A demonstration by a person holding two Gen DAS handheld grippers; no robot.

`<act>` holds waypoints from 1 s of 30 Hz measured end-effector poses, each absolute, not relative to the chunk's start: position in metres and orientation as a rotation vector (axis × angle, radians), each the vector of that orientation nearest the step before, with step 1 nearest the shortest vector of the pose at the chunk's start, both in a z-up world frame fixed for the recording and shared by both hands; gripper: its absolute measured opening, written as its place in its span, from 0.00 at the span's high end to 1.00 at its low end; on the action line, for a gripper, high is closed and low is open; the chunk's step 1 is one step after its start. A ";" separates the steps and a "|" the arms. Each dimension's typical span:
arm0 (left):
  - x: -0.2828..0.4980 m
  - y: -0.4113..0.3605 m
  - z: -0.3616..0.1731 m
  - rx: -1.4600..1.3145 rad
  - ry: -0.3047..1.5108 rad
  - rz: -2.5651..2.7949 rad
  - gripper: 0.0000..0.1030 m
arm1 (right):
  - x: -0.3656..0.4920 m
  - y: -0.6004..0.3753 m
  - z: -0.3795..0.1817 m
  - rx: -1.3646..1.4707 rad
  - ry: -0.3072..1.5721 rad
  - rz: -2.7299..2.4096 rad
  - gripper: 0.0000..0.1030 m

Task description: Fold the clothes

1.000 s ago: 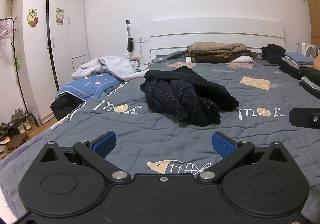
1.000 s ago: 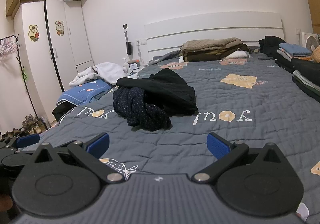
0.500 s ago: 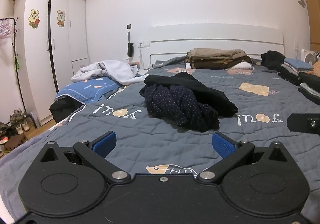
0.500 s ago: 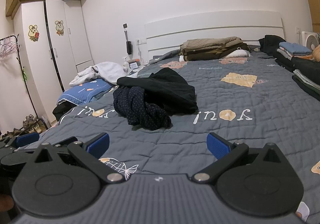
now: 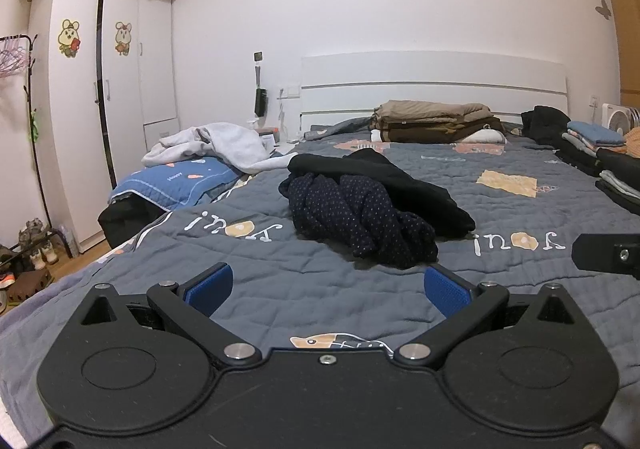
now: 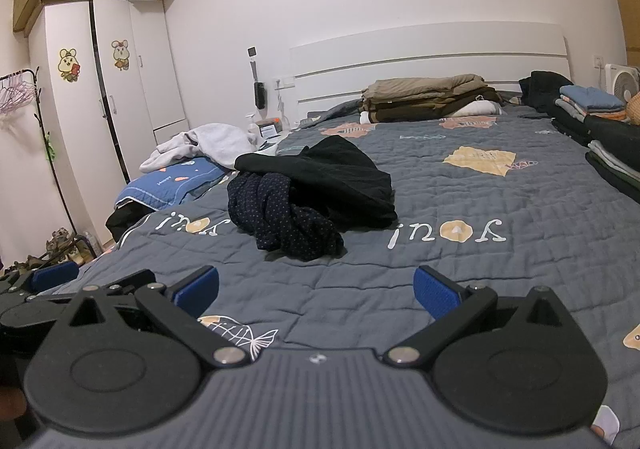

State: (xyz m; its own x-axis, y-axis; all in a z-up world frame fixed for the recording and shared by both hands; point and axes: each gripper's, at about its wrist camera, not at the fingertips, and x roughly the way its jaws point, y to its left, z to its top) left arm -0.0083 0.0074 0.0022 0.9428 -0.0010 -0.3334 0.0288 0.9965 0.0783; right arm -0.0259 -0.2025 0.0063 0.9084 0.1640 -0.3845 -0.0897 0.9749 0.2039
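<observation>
Both spread empty, left gripper (image 5: 328,289) and right gripper (image 6: 316,289) are facing the dotted garment (image 5: 356,217); left nearer.

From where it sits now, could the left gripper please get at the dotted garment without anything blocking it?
Probably yes. The left gripper is open and empty, and only bare quilt lies between it and the dotted garment just ahead. A black garment lies behind and partly against it, not in the path.

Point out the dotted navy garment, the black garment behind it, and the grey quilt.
dotted navy garment (image 5: 356,217), left wrist view, middle of the bunch
black garment (image 6: 340,173), right wrist view, top fold
grey quilt (image 6: 500,277), right wrist view, bare patch
</observation>
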 end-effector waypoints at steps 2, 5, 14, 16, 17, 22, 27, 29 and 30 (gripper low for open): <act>-0.009 0.008 0.002 0.080 0.339 -0.015 0.00 | -0.026 -0.202 0.006 0.182 0.412 0.131 0.00; -0.010 0.008 0.001 0.080 0.338 -0.017 0.00 | -0.025 -0.201 0.005 0.184 0.414 0.132 0.00; -0.007 0.012 0.001 0.075 0.343 -0.031 0.00 | -0.022 -0.199 0.001 0.182 0.418 0.140 0.00; -0.005 0.012 0.000 0.072 0.350 -0.036 0.00 | -0.022 -0.200 0.000 0.178 0.415 0.136 0.00; -0.004 0.013 -0.001 0.070 0.355 -0.043 0.00 | -0.022 -0.200 -0.001 0.178 0.415 0.138 0.00; 0.006 0.014 -0.005 0.063 0.370 -0.075 0.00 | -0.017 -0.205 -0.009 0.183 0.435 0.128 0.00; 0.026 0.015 -0.005 0.068 0.370 -0.102 0.00 | -0.008 -0.207 -0.015 0.193 0.447 0.125 0.00; 0.035 0.017 -0.006 0.064 0.370 -0.106 0.00 | 0.000 -0.208 -0.015 0.193 0.447 0.127 0.00; 0.040 0.019 -0.006 0.055 0.372 -0.107 0.00 | 0.005 -0.207 -0.014 0.197 0.449 0.125 0.00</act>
